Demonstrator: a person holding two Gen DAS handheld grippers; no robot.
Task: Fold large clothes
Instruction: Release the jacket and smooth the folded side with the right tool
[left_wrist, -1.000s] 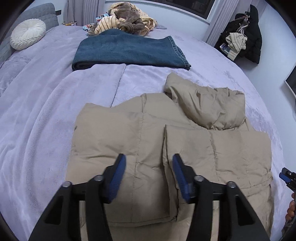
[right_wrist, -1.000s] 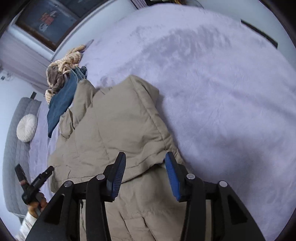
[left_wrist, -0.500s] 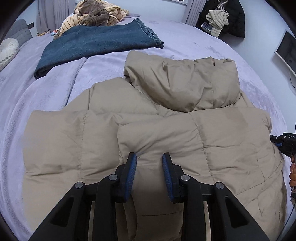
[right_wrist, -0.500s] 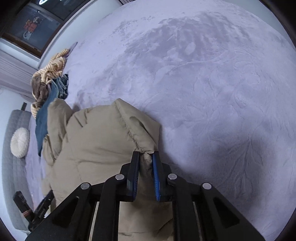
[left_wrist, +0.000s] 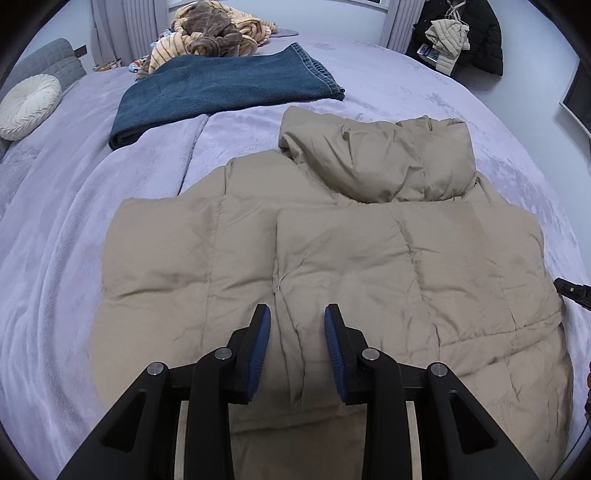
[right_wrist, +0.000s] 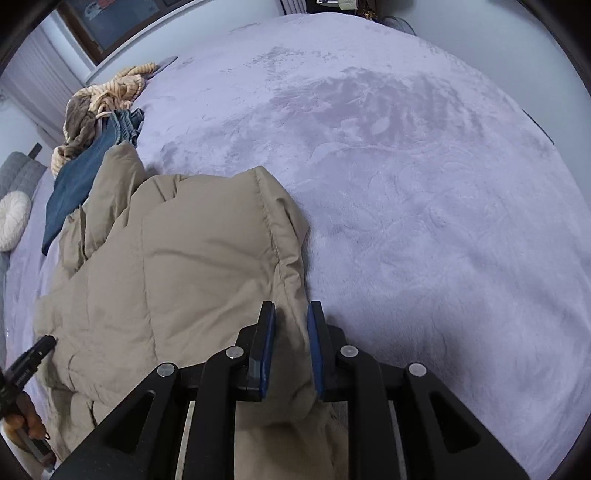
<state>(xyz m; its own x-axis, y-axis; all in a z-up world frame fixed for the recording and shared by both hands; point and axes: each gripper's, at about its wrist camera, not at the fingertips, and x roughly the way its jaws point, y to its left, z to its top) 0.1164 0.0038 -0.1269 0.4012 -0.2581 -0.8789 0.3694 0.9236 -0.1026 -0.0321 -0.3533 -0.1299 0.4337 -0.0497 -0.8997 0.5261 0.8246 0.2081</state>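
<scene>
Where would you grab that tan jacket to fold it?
Probably the jacket by its bottom hem, from the near side: hood lies far, hem nearest. The left gripper straddles a raised fold; the right gripper brackets the side edge.
</scene>
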